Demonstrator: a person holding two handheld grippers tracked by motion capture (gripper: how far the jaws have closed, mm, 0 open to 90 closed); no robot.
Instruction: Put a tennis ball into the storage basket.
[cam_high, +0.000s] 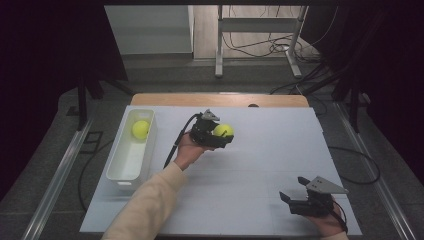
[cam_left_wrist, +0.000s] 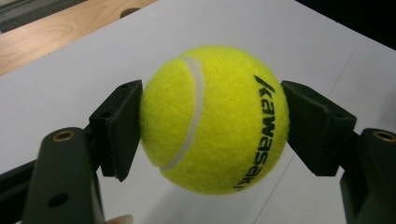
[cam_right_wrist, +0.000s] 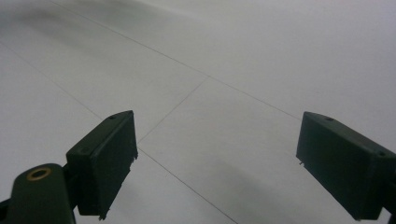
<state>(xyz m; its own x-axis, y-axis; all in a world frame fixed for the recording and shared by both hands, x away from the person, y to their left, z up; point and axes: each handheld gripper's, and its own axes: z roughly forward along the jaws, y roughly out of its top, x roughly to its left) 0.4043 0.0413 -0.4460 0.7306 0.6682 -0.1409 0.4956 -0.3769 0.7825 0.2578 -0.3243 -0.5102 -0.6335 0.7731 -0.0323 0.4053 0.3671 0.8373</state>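
Left gripper (cam_high: 220, 136) clamps fuzzy yellow tennis ball (cam_left_wrist: 215, 119) across its middle, clear of table, likely headed for white plastic bin (cam_high: 122, 172); right gripper (cam_high: 296, 189) idles open.

Dim room with dark edges, soft light from above, faint shadows on the white table (cam_high: 260, 150), close-ups sharp
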